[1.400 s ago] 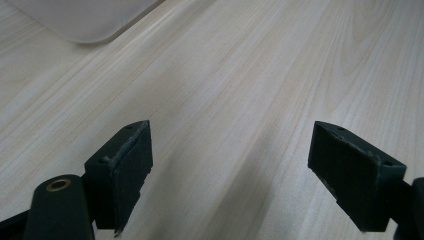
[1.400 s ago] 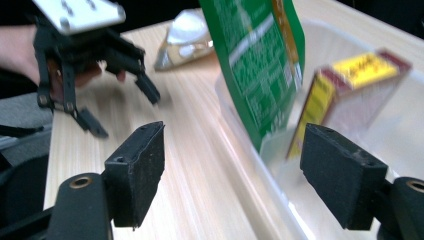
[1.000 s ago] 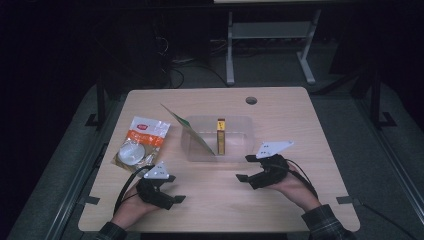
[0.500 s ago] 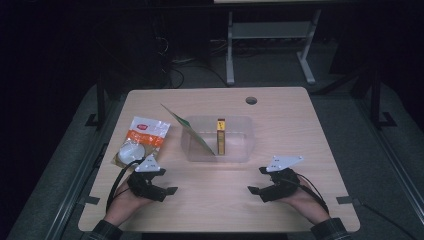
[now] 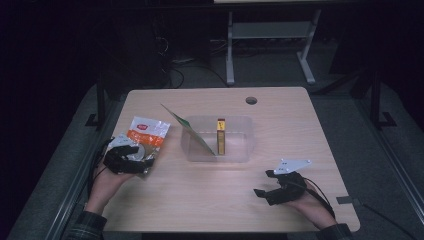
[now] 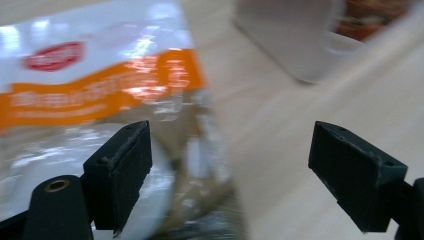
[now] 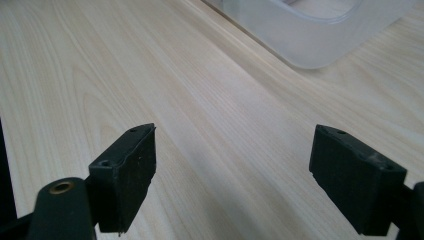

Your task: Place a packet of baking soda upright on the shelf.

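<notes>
A white and orange snack bag [image 5: 147, 131] lies on the table's left side. My left gripper [image 5: 142, 161] hovers over its near end, open; in the left gripper view the blurred bag [image 6: 100, 95] lies under the left jaw of that gripper [image 6: 250, 170], and no pad presses on it. A clear plastic bin [image 5: 220, 155] in the middle holds an upright yellow box [image 5: 220, 136]. A flat green packet [image 5: 192, 134] leans on its left rim. My right gripper [image 5: 263, 183] [image 7: 232, 175] is low over bare wood at the front right; its jaws have just been opening, with nothing between them.
The wooden table [image 5: 300, 130] has a round cable hole [image 5: 251, 100] at the back. A bin corner [image 7: 310, 40] shows ahead of the right gripper, and the bin [image 6: 295, 40] lies beyond the left one. A metal stand [image 5: 270, 50] is behind the table.
My left hand has moved left and away from the front edge, coming over the snack bag. My right hand has drawn back toward the front right and sunk lower.
</notes>
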The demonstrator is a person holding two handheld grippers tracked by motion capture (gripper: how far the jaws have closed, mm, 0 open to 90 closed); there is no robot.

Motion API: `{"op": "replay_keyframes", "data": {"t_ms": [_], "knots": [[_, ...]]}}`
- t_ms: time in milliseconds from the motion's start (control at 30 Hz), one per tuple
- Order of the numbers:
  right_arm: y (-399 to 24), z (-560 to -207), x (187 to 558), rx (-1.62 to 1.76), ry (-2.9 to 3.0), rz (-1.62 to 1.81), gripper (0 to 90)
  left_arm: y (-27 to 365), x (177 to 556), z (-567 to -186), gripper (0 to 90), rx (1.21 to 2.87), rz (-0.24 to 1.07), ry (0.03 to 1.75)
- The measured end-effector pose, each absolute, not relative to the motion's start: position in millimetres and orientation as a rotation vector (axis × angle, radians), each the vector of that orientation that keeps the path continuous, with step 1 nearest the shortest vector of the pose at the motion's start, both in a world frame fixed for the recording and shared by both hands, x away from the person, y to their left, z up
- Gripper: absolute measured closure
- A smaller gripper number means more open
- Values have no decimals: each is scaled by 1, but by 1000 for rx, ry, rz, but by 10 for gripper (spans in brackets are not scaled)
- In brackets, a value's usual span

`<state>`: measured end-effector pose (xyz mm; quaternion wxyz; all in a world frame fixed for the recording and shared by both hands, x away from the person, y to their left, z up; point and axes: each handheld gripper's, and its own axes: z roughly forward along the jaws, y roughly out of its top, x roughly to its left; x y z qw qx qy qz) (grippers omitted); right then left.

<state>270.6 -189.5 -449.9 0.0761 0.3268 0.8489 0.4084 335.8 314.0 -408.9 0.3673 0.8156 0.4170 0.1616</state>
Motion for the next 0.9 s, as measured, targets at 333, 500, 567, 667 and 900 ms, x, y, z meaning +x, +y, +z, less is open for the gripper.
{"op": "replay_keyframes", "data": {"t_ms": [333,500,567,667,900], "knots": [[-189,-451,271,983,2547,1222,183,348,374,-409,141,2075,495,1186],[-190,-452,272,984,2547,1225,182,362,393,-420,141,2076,496,1274],[-191,-452,272,981,2546,1227,182,367,401,-427,141,2076,490,1294],[-191,-452,271,987,2547,1227,182,373,410,-439,142,2044,427,1340],[-191,-452,271,993,2549,1226,182,373,413,-447,202,2052,326,1327]]}}
